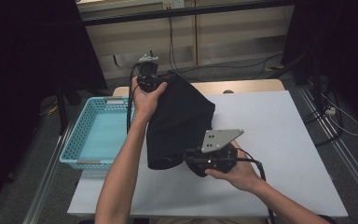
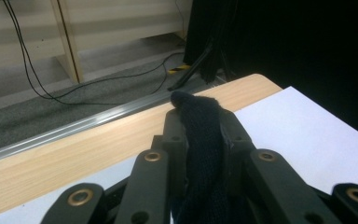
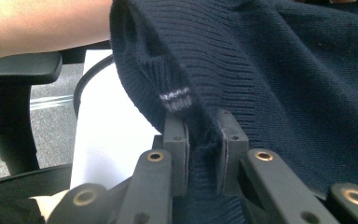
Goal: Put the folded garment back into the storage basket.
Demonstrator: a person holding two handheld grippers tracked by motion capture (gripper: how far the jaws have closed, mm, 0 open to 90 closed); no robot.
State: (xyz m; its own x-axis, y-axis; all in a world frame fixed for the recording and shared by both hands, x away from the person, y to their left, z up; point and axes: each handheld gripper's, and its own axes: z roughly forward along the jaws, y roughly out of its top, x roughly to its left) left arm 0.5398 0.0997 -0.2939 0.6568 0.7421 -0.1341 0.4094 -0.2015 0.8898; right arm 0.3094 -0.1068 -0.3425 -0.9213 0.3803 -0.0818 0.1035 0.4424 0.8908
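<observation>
Dark navy knit sweater hung stretched above the white desk. Left hand-held gripper clamped its far upper edge; right hand-held gripper pinched its near ribbed hem. Turquoise basket sat alongside.

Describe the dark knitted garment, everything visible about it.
The dark knitted garment is navy, ribbed wool-like fabric with a small pale stripe tag near one edge. It hangs stretched between both grippers above the white table: the left gripper pinches its far end, the right gripper its near hem. A rolled opening faces the person.
</observation>
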